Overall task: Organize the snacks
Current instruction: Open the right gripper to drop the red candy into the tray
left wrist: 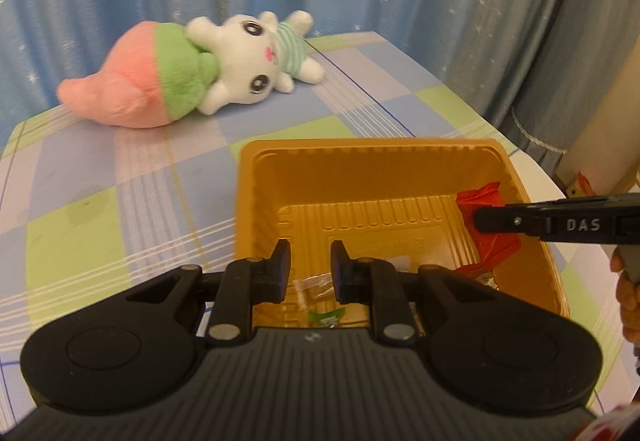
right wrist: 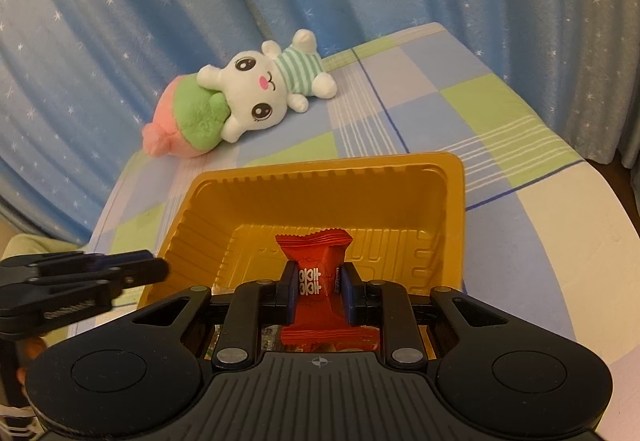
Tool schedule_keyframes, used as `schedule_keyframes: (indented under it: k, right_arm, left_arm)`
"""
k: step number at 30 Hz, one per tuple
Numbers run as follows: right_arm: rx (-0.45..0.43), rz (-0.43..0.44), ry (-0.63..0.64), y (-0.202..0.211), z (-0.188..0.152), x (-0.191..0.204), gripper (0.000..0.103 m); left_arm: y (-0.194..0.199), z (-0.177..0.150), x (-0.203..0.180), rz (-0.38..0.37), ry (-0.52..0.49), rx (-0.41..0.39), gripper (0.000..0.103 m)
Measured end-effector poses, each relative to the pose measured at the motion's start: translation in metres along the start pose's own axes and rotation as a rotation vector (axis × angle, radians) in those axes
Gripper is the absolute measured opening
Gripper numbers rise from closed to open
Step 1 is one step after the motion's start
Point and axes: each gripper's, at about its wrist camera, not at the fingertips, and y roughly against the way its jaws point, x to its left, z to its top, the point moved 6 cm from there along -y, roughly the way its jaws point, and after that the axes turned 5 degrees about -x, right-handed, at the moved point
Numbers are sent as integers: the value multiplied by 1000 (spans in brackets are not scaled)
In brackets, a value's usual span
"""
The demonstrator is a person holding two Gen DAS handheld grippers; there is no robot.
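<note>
While the left wrist view looks down into the golden plastic tray (left wrist: 360, 145) on the checked cloth (left wrist: 120, 181), the left tool (left wrist: 311, 269) hangs over the tray's near end with its jaws drawn close together. Nothing shows pinched at the tips. A clear-wrapped sweet (left wrist: 316, 287) and a green-wrapped one (left wrist: 326, 317) show below the jaws, and I cannot tell whether the clear one is caught or just lying there. If it is snagged, lifting away could drag it over the rim. At the right of this view, the right tool (left wrist: 486, 220) reaches in sideways over the tray's right side with the red candy (left wrist: 480, 197). The two tools are near enough that a careless swing could knock them together. From the right wrist view, that tool pinches the candy by its narrow waist, both crimped ends free, above the tray floor. The slick wrapper could slip or twist out early, or a drop from too high could bounce it off the ribbed bottom and out. A nudge on the light tray might also slide it towards the plush rabbit (right wrist: 264, 97).
</note>
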Motion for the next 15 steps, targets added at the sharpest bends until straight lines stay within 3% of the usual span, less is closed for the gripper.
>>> schedule_keyframes:
  k: [15]
  right_arm:
    - [26,26,93,-41,10,21,23]
  left_arm:
    - [23,-15,21,54,108,-8,18]
